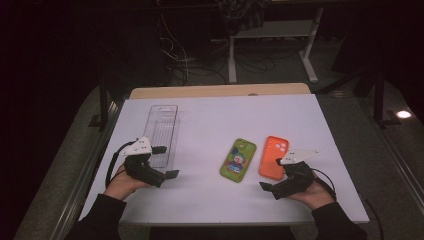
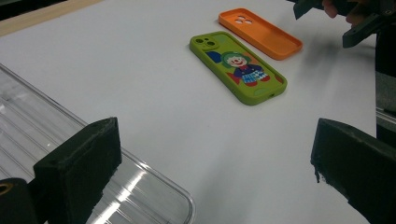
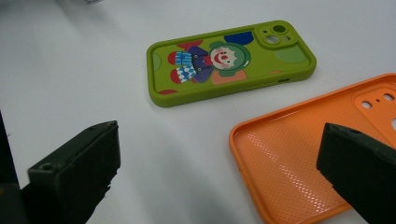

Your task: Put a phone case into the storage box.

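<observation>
A green phone case with a clown picture point(image 1: 238, 160) point(image 2: 238, 65) point(image 3: 229, 60) lies flat on the white table top point(image 1: 225, 120), right of centre. Just to its right lies an orange phone case point(image 1: 273, 157) point(image 2: 261, 32) point(image 3: 303, 154), hollow side up. My right gripper point(image 1: 271, 174) point(image 3: 217, 172) is open and low at the near end of the orange case, with one jaw over that case's edge and nothing gripped. My left gripper point(image 1: 166, 161) point(image 2: 215, 172) is open at the near end of a clear plastic tray point(image 1: 163, 135) point(image 2: 46, 140), holding nothing.
The clear tray is long and narrow and runs away from me on the left side. A strip of wooden table point(image 1: 220, 91) shows past the white top's far edge. Beyond it are dark floor, cables and white desk legs point(image 1: 232, 60). The right gripper point(image 2: 336, 18) shows far off in the left gripper view.
</observation>
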A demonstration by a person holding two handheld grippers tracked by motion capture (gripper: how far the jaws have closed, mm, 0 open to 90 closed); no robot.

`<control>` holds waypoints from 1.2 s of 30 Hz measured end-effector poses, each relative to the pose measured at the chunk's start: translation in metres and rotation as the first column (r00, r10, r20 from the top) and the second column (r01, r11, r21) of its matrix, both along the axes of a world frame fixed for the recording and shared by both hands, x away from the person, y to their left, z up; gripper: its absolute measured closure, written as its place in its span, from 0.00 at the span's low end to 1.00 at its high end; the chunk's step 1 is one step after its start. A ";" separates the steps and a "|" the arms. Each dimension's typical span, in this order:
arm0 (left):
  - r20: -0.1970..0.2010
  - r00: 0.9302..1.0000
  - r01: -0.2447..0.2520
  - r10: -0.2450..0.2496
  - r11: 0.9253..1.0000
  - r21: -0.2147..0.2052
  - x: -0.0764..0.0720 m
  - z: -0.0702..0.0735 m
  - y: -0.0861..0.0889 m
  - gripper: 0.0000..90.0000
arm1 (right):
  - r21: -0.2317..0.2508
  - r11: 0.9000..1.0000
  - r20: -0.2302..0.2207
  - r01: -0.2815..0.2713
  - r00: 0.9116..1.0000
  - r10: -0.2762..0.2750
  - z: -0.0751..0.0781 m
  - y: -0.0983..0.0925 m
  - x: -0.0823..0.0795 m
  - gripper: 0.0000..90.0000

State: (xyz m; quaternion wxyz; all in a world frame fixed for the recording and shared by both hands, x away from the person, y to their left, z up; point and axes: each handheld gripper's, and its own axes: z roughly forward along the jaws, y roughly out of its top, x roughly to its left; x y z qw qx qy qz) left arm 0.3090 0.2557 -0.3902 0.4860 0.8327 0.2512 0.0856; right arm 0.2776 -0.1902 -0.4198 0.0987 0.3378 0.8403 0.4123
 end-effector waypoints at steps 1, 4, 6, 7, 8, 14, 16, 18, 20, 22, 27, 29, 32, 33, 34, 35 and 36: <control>-0.002 1.000 0.000 0.000 1.000 -0.001 0.000 0.000 0.000 0.02 | -0.001 1.000 0.000 -0.002 1.000 0.002 0.000 0.000 0.000 0.00; -0.001 1.000 0.001 -0.001 1.000 0.004 0.000 0.000 -0.001 0.02 | -0.002 1.000 -0.003 -0.003 1.000 0.003 0.000 0.000 0.000 0.00; -0.001 1.000 0.002 -0.002 1.000 0.005 0.000 0.000 -0.001 0.02 | -0.003 1.000 -0.002 -0.001 1.000 0.001 0.000 0.000 0.000 0.00; -0.002 1.000 0.003 -0.003 1.000 0.007 0.000 0.000 -0.001 0.02 | -0.003 1.000 -0.001 -0.001 1.000 0.001 0.001 0.000 0.000 0.00; -0.002 1.000 0.003 -0.003 1.000 0.007 0.000 0.000 -0.001 0.02 | -0.004 1.000 0.003 -0.002 1.000 0.002 0.001 0.000 0.000 0.00; -0.015 1.000 0.000 0.000 1.000 0.014 0.001 -0.001 -0.002 0.02 | -0.002 1.000 -0.007 0.023 1.000 -0.023 0.006 0.001 0.008 0.00; -0.022 1.000 -0.002 0.003 1.000 0.015 0.001 -0.001 -0.002 0.02 | -0.002 1.000 -0.004 0.026 1.000 -0.026 0.006 0.001 0.011 0.00; -0.017 1.000 -0.002 0.003 1.000 0.012 0.001 0.000 -0.003 0.02 | -0.004 0.999 -0.001 0.035 0.999 -0.035 0.008 0.002 0.017 0.00; -0.016 1.000 0.005 -0.005 1.000 0.018 0.001 -0.001 -0.004 0.02 | -0.008 0.999 0.003 0.038 0.999 -0.038 0.009 0.003 0.020 0.00; -0.016 1.000 0.002 -0.002 1.000 0.018 0.000 -0.001 -0.004 0.02 | -0.009 0.999 0.006 0.043 0.999 -0.043 0.010 0.004 0.022 0.00; -0.011 1.000 0.007 -0.007 1.000 0.019 -0.001 0.000 -0.004 0.02 | -0.035 0.999 -0.017 0.040 0.999 -0.040 0.014 0.011 0.043 0.13; -0.013 1.000 0.005 -0.005 1.000 0.015 0.000 0.000 -0.004 0.02 | -0.037 0.998 -0.021 0.041 0.999 -0.042 0.015 0.014 0.050 0.17; -0.017 1.000 0.001 0.000 1.000 0.016 0.000 0.000 -0.004 0.02 | -0.048 0.998 -0.028 0.048 0.998 -0.049 0.014 0.018 0.060 0.27; -0.010 1.000 0.004 -0.004 1.000 0.016 0.000 0.000 -0.004 0.02 | -0.049 0.998 -0.032 0.048 0.998 -0.050 0.013 0.018 0.062 0.32; -0.010 1.000 0.004 -0.004 1.000 0.015 0.000 0.000 -0.004 0.02 | -0.049 0.998 -0.032 0.048 0.998 -0.050 0.013 0.018 0.062 0.32; -0.009 1.000 0.005 -0.005 1.000 0.016 0.000 0.000 -0.004 0.02 | -0.042 0.998 -0.042 0.050 0.998 -0.052 0.012 0.019 0.065 0.36; -0.010 1.000 0.003 -0.003 1.000 0.017 0.000 0.000 -0.004 0.02 | -0.055 0.997 -0.056 0.047 0.997 -0.050 0.011 0.021 0.068 0.45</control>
